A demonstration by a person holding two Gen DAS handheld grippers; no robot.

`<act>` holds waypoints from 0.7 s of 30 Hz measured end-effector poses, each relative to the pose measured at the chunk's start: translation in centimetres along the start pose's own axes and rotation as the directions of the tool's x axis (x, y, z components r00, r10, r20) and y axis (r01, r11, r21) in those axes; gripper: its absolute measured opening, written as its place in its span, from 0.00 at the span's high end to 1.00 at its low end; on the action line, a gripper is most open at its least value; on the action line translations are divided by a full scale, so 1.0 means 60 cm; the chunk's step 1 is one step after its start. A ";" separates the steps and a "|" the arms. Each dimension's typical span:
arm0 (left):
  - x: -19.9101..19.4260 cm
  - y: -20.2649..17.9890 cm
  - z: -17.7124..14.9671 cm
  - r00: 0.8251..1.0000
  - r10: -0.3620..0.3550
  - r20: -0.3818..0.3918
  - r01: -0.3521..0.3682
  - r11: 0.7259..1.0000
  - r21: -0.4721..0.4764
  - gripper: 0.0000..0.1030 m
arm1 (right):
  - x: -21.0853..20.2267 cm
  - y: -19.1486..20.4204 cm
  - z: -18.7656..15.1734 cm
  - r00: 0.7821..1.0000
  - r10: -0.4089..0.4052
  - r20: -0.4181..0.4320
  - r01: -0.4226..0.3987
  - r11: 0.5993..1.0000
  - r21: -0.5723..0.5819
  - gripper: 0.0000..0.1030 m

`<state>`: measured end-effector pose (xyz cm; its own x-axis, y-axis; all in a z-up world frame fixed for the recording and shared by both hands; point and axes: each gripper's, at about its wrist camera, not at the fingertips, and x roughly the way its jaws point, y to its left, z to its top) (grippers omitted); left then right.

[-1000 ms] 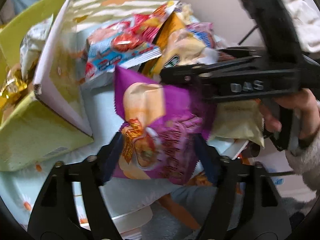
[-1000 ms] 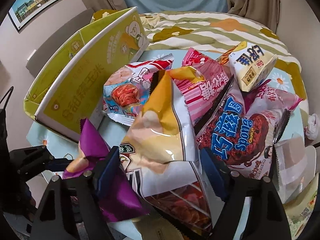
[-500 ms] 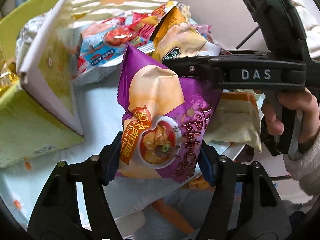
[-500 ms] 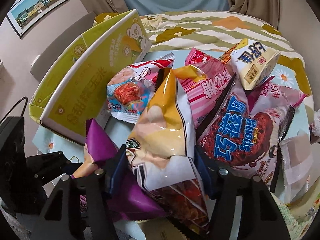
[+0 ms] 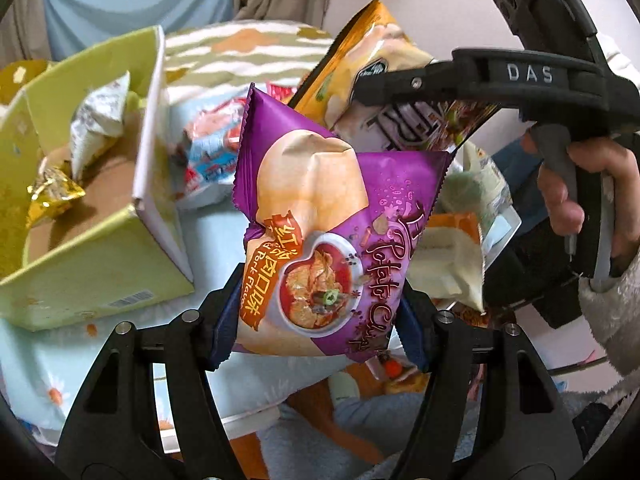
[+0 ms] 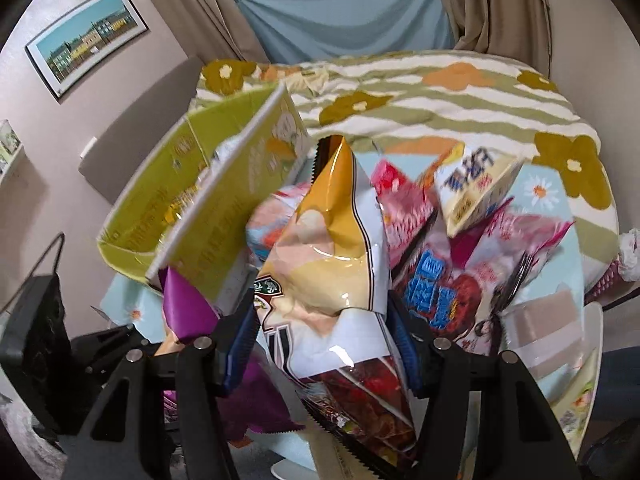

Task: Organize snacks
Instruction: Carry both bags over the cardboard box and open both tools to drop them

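Note:
My left gripper (image 5: 320,320) is shut on a purple potato chip bag (image 5: 324,220) and holds it upright above the table's near edge. My right gripper (image 6: 324,344) is shut on a yellow and white chip bag (image 6: 336,264), lifted off the pile; it shows in the left wrist view (image 5: 384,60) behind the purple bag. An open yellow-green cardboard box (image 5: 92,256) stands at the left with a white packet (image 5: 96,128) and a gold packet (image 5: 52,196) inside. The box also shows in the right wrist view (image 6: 224,200).
Several snack bags lie on the light blue floral tablecloth (image 6: 540,192): a dark red bag with blue letters (image 6: 448,292), a pink bag (image 6: 404,208), a cream packet (image 6: 476,188), a blue and red bag (image 5: 208,156). A flowered bed (image 6: 420,92) lies behind.
Both grippers have risen with their bags. The yellow and white bag has come up off the pile, and the purple bag has turned upright and moved toward the box.

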<state>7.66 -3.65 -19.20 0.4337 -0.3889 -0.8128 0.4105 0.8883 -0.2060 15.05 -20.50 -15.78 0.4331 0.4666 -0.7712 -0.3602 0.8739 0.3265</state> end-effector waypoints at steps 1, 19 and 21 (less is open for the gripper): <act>-0.006 -0.002 0.004 1.000 0.003 0.010 -0.003 1.000 -0.004 0.36 | -0.011 0.004 0.007 1.000 -0.006 0.010 0.006 1.000 -0.008 0.45; -0.177 0.148 0.104 0.964 0.173 0.204 -0.140 0.976 -0.167 0.36 | -0.082 0.147 0.169 0.985 0.043 0.164 -0.018 0.988 -0.153 0.45; -0.183 0.185 0.106 0.960 0.206 0.187 -0.170 0.967 -0.191 0.36 | -0.064 0.168 0.183 0.985 0.058 0.163 -0.030 0.986 -0.166 0.45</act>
<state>12.56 8.94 -9.11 0.6512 -0.2362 -0.7212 0.1701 0.9716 -0.1645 18.83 -12.00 -3.55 0.5406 0.5321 -0.6516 -0.5051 0.8247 0.2544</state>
